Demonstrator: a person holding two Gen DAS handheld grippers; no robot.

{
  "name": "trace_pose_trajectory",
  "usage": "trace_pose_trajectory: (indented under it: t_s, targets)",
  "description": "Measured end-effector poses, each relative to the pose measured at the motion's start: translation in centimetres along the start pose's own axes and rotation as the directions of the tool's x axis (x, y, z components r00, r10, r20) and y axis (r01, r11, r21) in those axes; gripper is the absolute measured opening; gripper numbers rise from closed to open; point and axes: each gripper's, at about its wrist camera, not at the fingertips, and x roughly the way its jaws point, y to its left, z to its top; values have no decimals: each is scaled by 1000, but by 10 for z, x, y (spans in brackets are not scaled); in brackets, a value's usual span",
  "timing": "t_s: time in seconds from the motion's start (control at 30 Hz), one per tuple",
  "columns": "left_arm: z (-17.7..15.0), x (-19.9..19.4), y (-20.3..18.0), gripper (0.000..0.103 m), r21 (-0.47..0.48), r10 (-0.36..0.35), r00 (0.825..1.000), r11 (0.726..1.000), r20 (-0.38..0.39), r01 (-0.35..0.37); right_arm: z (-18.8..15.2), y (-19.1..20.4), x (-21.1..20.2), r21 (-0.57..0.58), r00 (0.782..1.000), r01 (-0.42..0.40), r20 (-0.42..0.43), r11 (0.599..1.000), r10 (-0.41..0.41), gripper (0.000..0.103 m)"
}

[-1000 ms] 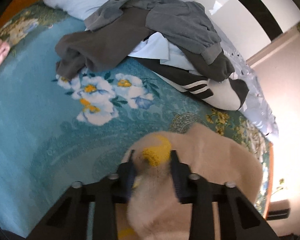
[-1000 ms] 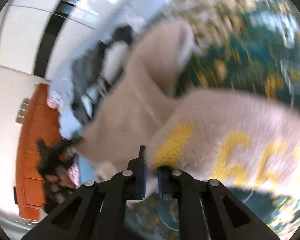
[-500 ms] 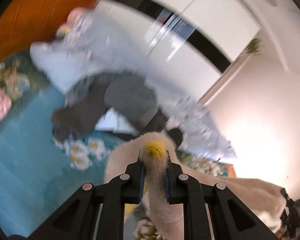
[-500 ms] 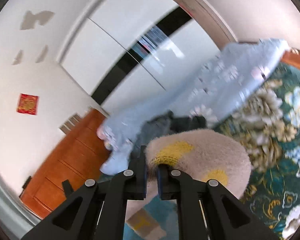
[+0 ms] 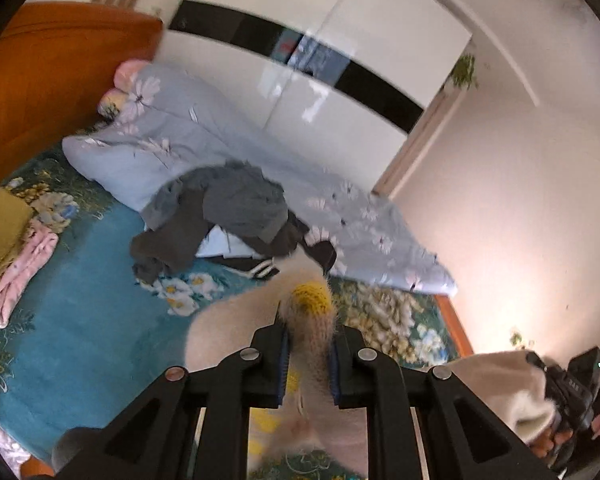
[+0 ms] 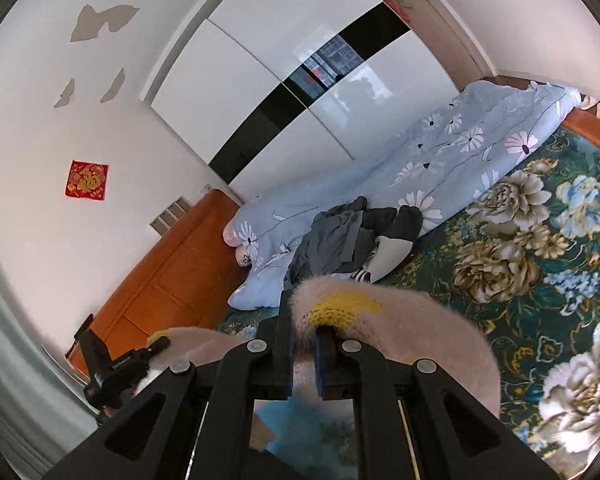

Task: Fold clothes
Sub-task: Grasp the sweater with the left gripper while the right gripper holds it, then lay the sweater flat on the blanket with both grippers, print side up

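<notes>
A fuzzy beige sweater (image 5: 236, 320) with yellow knit patches hangs lifted above the bed between both grippers. My left gripper (image 5: 306, 312) is shut on one yellow-trimmed edge of it. My right gripper (image 6: 304, 320) is shut on another yellow-trimmed edge of the beige sweater (image 6: 440, 328). In the left wrist view the right gripper (image 5: 568, 384) shows at the far right with the cloth in it. The left gripper (image 6: 120, 364) appears at the lower left of the right wrist view.
A pile of grey and dark clothes (image 5: 220, 216) lies mid-bed on the teal floral bedspread (image 5: 80, 320), against a light blue floral quilt (image 5: 172, 144). Folded olive and pink garments (image 5: 8, 248) sit at the left. An orange headboard (image 5: 52, 80) and white wardrobe (image 6: 300, 92) stand behind.
Both grippers have risen from the bedspread with the sweater, and the views tilted up to the room. The sweater now hangs stretched between them.
</notes>
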Motion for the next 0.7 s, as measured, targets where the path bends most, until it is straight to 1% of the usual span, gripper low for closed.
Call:
trace_pose_trajectory:
  t_s: [0.07, 0.1, 0.17, 0.23, 0.3, 0.33, 0.63, 0.7]
  targets:
    - [5, 18, -1, 17, 2, 25, 998, 1000, -62, -25, 8, -20, 16, 35, 999, 26, -37, 999, -24, 7]
    - [8, 27, -2, 17, 3, 37, 995, 999, -93, -37, 10, -35, 31, 64, 997, 47, -64, 997, -42, 7]
    - [-3, 77, 12, 17, -33, 73, 980, 996, -183, -80, 9, -70, 66, 131, 989, 96, -126, 987, -80, 7]
    - [-4, 101, 24, 17, -61, 82, 974, 993, -209, -96, 2, -105, 106, 183, 972, 164, -195, 969, -128, 7]
    - [-4, 124, 35, 17, -89, 89, 968, 990, -234, -112, -7, -137, 144, 214, 949, 240, -256, 947, -183, 8]
    - [-5, 136, 41, 17, -102, 92, 965, 987, -246, -121, -12, -151, 160, 228, 940, 263, -277, 937, -197, 8]
    - [-8, 240, 92, 18, -218, 113, 928, 955, -356, -200, 5, -220, 246, 373, 929, 290, -332, 882, -165, 8]
    - [-9, 264, 104, 20, -242, 116, 918, 945, -380, -219, 9, -235, 265, 404, 927, 294, -343, 866, -155, 8]
